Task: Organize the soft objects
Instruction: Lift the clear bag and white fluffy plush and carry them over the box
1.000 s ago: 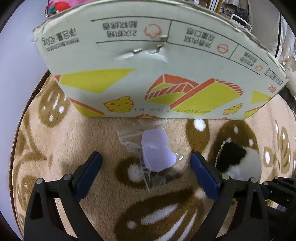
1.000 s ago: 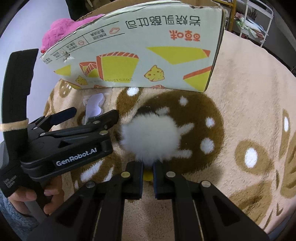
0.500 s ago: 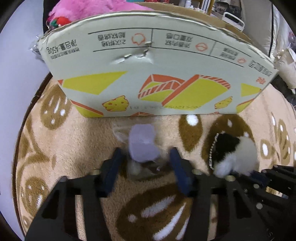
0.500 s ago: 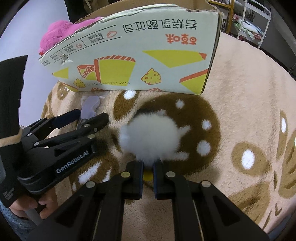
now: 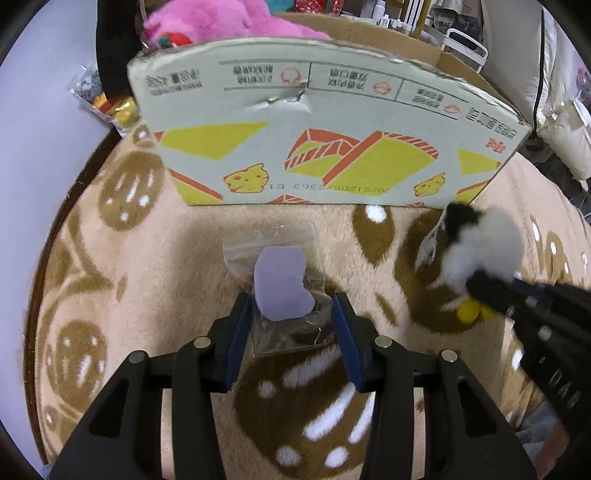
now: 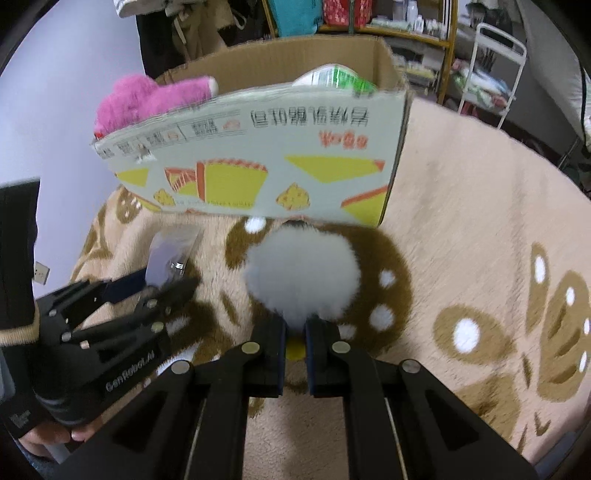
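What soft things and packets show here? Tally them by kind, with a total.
Plush toys: 2, the pink plush in the cardboard box and the white fluffy toy in the right tool.
Clear bags: 1, the clear bag in the left tool.
Green packets: 1, the green packet in the box.
Total: 4.

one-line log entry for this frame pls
left gripper: shut on clear plastic bag | right gripper: shut on white fluffy plush | cardboard box: holds pink plush | both items outside box

Beige patterned fleece blanket [image 5: 122, 266] carries printed cardboard box [image 5: 332, 147]; foil packets [image 5: 110, 107] at edge.
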A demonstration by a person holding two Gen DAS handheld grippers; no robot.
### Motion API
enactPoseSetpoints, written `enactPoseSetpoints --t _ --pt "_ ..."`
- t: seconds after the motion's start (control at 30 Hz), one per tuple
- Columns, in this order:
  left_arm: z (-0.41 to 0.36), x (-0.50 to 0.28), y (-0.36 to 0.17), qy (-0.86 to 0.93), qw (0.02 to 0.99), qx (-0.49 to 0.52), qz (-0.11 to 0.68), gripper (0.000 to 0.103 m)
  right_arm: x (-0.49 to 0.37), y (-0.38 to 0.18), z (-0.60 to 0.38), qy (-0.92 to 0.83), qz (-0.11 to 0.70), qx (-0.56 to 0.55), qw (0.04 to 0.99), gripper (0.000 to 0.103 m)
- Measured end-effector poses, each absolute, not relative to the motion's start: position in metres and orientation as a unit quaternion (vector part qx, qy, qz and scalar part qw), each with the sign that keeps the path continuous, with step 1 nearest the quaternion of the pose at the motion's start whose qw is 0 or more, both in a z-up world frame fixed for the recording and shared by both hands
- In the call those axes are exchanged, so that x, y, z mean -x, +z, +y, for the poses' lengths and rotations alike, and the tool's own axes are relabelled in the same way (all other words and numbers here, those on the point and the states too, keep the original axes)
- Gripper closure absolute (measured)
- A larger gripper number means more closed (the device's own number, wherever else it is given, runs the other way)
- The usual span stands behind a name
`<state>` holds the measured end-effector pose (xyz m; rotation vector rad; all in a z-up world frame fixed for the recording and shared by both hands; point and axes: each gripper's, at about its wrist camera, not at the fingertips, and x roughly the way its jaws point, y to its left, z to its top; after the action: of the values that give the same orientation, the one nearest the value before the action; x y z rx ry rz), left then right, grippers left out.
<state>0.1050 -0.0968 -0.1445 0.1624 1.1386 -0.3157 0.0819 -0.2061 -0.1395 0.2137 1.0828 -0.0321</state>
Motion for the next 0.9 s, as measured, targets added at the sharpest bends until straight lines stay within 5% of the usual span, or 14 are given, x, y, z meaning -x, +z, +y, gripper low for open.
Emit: enactPoseSetpoints --t 0.9 --pt "-0.065 -0.055 -0.011 -0.144 0.929 -0.063 0.336 0.06 -0.041 -0.026 -0.202 -0.002 0.322 -0.072 0.944 0.094"
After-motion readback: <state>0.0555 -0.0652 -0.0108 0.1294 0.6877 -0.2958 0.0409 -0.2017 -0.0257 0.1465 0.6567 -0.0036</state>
